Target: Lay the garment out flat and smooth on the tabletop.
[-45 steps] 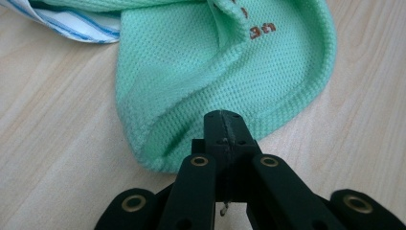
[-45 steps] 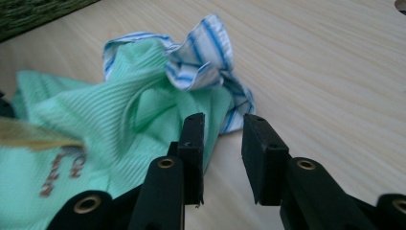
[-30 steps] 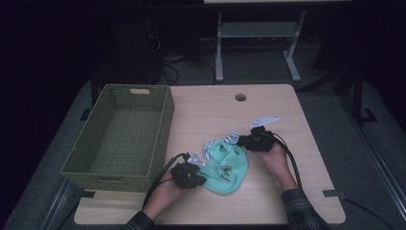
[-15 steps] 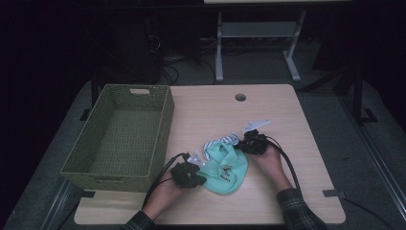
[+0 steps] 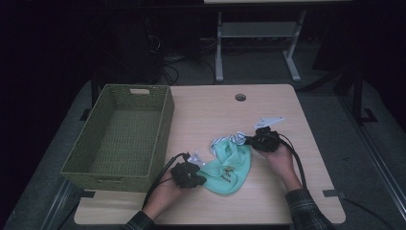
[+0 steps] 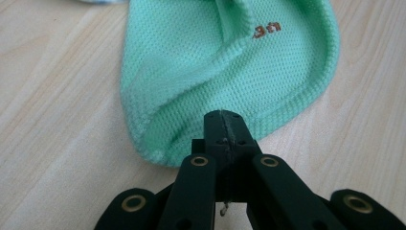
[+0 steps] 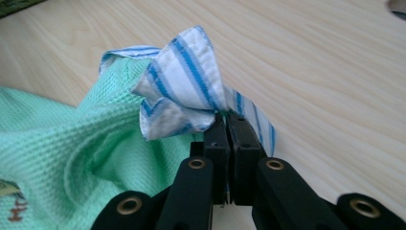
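Stretched between two clamped grippers on the pale wooden table [image 5: 287, 201], the mint-green knit garment [image 5: 231, 165] runs from left gripper [image 6: 223, 125], pinching its hem, to right gripper [image 7: 228, 125], biting its blue-striped white collar [image 7: 184, 93].

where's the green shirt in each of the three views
High view: the green shirt lies on the table's near half, between the two grippers.
Left gripper view: it spreads across the upper middle, its hem clamped in the left gripper.
Right gripper view: it sits at lower left, gathered into the right gripper.
Shared landmark: the blue-striped collar, at the shirt's far end in the high view; the left gripper view catches a pale sliver at most.
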Available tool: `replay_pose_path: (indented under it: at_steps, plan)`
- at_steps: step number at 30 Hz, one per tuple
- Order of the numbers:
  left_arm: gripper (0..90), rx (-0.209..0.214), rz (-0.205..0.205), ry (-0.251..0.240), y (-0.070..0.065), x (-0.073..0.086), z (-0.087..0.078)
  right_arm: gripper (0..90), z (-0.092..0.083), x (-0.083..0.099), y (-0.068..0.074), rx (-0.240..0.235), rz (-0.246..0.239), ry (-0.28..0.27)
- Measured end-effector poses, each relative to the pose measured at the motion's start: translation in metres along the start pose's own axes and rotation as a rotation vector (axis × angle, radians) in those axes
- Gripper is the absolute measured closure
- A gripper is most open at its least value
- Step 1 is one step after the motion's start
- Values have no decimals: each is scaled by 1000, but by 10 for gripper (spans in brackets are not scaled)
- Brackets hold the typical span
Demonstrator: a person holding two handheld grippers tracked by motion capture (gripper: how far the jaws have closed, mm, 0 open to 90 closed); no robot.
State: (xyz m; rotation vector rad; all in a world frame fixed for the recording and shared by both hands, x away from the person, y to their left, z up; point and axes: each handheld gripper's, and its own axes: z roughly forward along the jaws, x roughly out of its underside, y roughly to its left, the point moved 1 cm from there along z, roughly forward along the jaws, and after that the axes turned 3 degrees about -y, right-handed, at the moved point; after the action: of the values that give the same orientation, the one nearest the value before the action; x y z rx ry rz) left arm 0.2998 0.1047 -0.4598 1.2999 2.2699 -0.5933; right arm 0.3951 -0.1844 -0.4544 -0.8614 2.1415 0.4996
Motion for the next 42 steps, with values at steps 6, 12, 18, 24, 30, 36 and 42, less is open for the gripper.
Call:
replay_pose_path:
  at_steps: [6, 12, 18, 24, 30, 36, 42]
  plan:
    - [897, 1, 1, 0, 0, 0, 0, 879, -11, 5, -10, 54, 20, 5]
    - [897, -1, 2, 2, 0, 0, 0, 880, -13, 16, -24, 93, 48, 35]
    - [897, -3, 2, 2, 0, 0, 0, 880, -6, 28, -31, 100, 63, 73]
    - [897, -4, 5, 0, -1, 0, 0, 827, -10, 26, -28, 95, 56, 74]
    - [897, -3, 6, 1, -1, 0, 0, 782, -29, 20, -29, 130, 46, 39]
    - [896, -2, 7, 2, -1, -1, 0, 760, -50, 8, -27, 120, 53, -15]
    - [896, 0, 6, 3, 0, -1, 0, 753, -48, -11, -19, 76, 38, -34]
